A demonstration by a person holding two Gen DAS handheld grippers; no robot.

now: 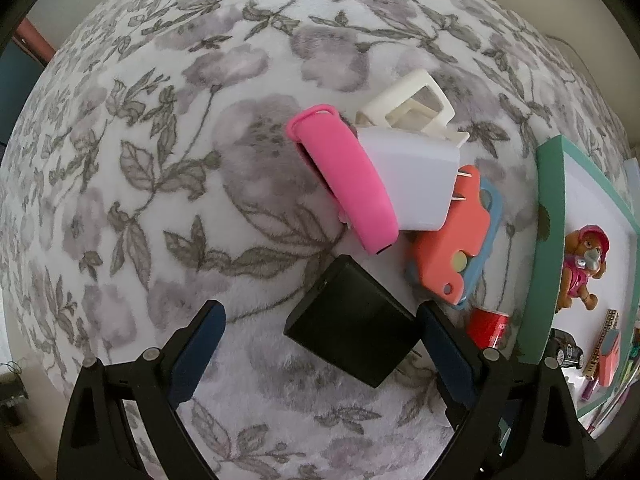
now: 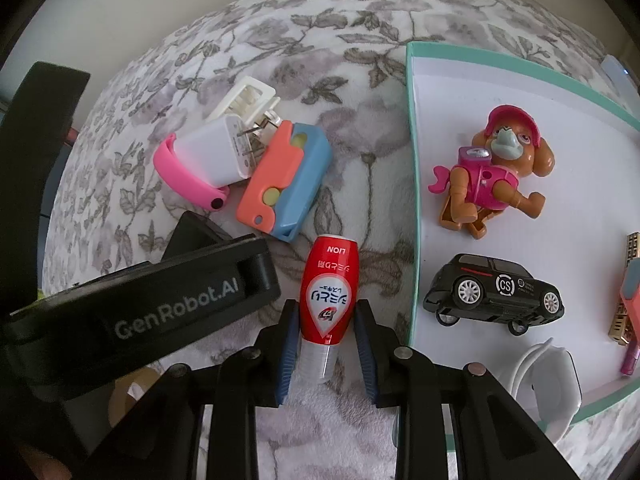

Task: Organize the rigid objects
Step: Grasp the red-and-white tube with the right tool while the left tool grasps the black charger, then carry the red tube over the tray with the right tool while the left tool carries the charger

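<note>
A black cube-shaped charger (image 1: 348, 328) lies on the floral blanket (image 1: 160, 160) between the spread fingers of my left gripper (image 1: 320, 312), which is open and points straight down; the pads do not touch it. Beyond it sits a pile: a pink band (image 1: 344, 180), a white plug adapter (image 1: 408, 180), a cream clip (image 1: 412, 104) and a coral-and-blue toy (image 1: 452, 240). My right gripper (image 2: 326, 320) is shut on a red bottle (image 2: 328, 288) that lies on the blanket with its clear cap toward the camera. The same bottle shows partly in the left wrist view (image 1: 488, 326).
A teal-rimmed white tray (image 2: 412, 200) lies to the right, holding a toy dog (image 2: 492, 176), a black toy car (image 2: 496, 292), a white band (image 2: 548, 376) and small items at its right edge. The left gripper's black housing (image 2: 180, 312) crowds the right wrist view's left side.
</note>
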